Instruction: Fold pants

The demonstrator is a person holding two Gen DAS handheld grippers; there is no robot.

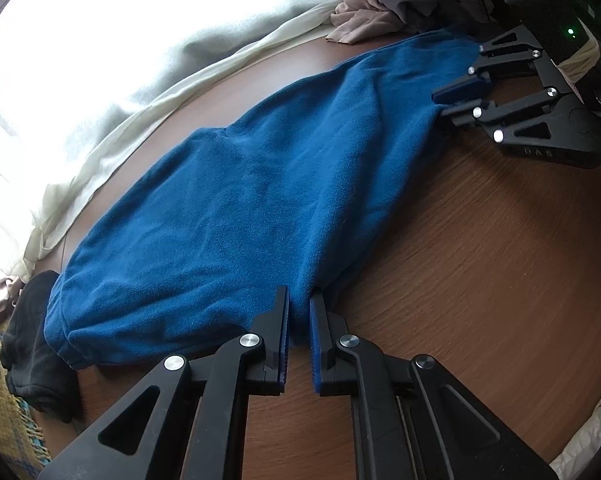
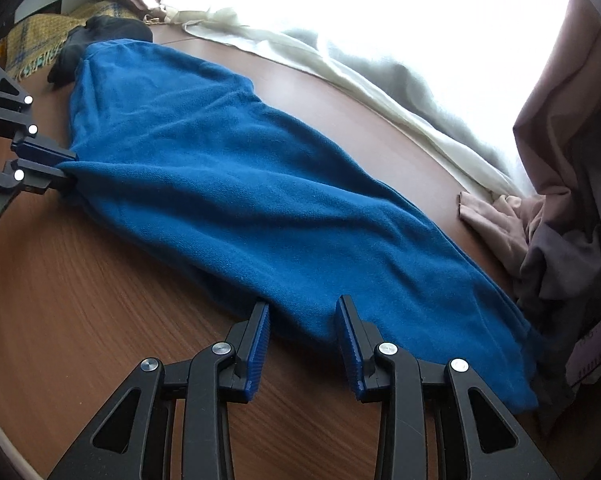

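Blue fleece pants (image 1: 240, 200) (image 2: 240, 184) lie flat and lengthwise on the brown wooden table (image 1: 480, 260). My left gripper (image 1: 299, 296) is shut on a pinch of the pants' near edge by the wide end; the right wrist view shows the left gripper (image 2: 70, 167) clamping the same fold. My right gripper (image 2: 303, 304) stands open at the narrow end, its blue pads either side of the cloth edge and not pressing it. From the left wrist view the right gripper (image 1: 440, 106) shows at the far right with a gap between its fingers.
A cream curtain (image 1: 140, 112) runs along the table's far edge under a bright window. A pile of pink and grey clothes (image 2: 560, 200) sits by the narrow end. A black garment (image 1: 32, 340) and a yellow woven blanket (image 1: 8, 420) lie past the wide end.
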